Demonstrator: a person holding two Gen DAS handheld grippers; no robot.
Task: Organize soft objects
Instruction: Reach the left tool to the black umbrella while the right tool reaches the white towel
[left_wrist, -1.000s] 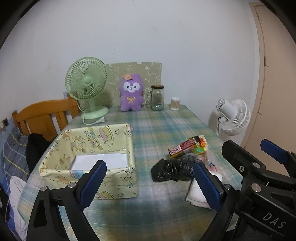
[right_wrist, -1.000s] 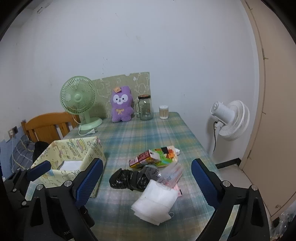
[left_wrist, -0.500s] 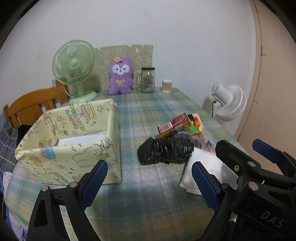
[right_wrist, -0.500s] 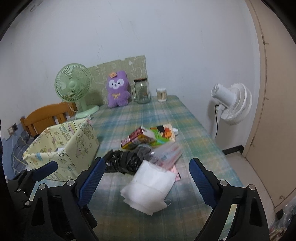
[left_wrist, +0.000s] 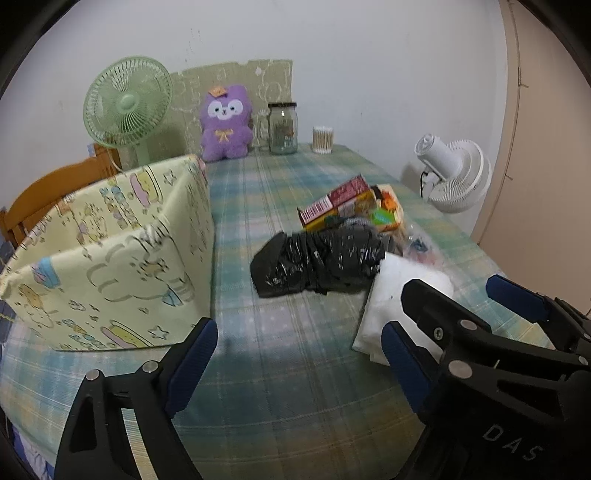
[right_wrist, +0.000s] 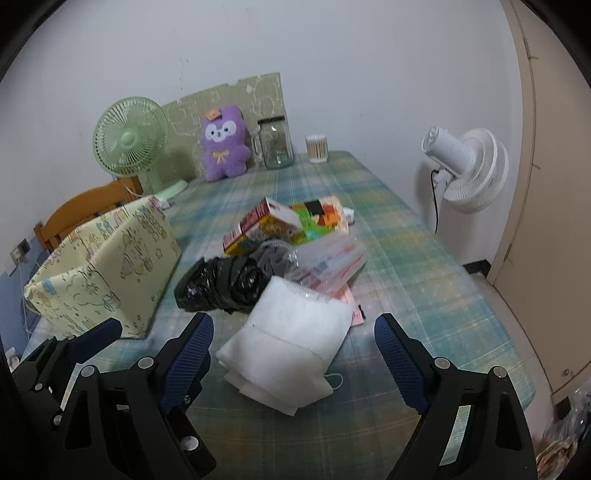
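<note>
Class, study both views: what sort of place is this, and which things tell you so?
Probably a room in a home: a table with a plaid cloth, a purple plush toy by a green desk fan, and a wooden chair.

White soft pack (right_wrist: 291, 339), possibly masks, between closing right tool (right_wrist: 293, 349) pads.

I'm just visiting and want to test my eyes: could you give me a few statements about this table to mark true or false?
1. The purple plush toy sits at the far end of the table, beside a glass jar. True.
2. The black plastic bag is inside the yellow fabric box. False: it lies on the tablecloth, beside the box.
3. The right claw grips the white folded pack. False: its jaws stand apart, closing, not pressing on it.
4. A green fan stands behind the fabric box. True.
5. The left claw holds nothing. True.
</note>
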